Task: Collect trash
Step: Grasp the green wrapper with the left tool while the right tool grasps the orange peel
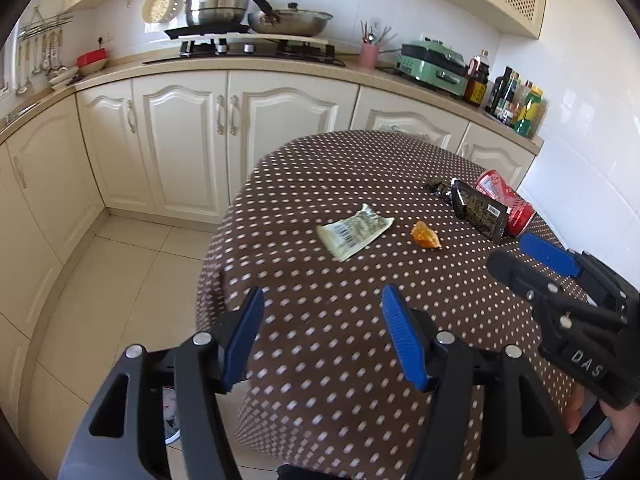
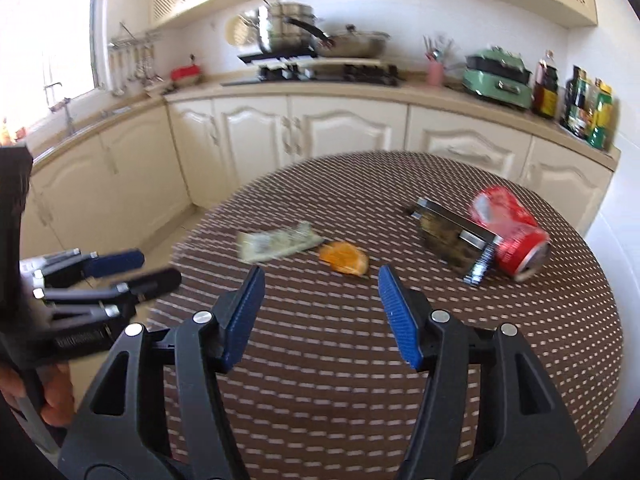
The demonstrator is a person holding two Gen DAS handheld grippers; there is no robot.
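Observation:
A round table with a brown dotted cloth (image 1: pixel 320 360) (image 2: pixel 320 400) holds trash. A pale wrapper with a barcode (image 1: pixel 354 231) (image 2: pixel 278 243) lies near the middle. An orange peel piece (image 1: pixel 426 235) (image 2: pixel 345 258) lies to its right. A black snack packet (image 1: pixel 478 207) (image 2: pixel 450 236) leans against a crushed red can (image 1: pixel 508 202) (image 2: pixel 510 236) at the right. My left gripper (image 1: pixel 322 336) (image 2: pixel 136 270) is open and empty, over the table's near left edge. My right gripper (image 2: pixel 320 314) (image 1: pixel 524 260) is open and empty, short of the peel.
Cream kitchen cabinets (image 1: pixel 180 136) and a counter with a hob, pots (image 1: pixel 218 0), a green appliance (image 1: pixel 434 66) and bottles (image 1: pixel 516 104) run behind the table. Tiled floor (image 1: pixel 120 272) lies to the left. A white wall stands at the right.

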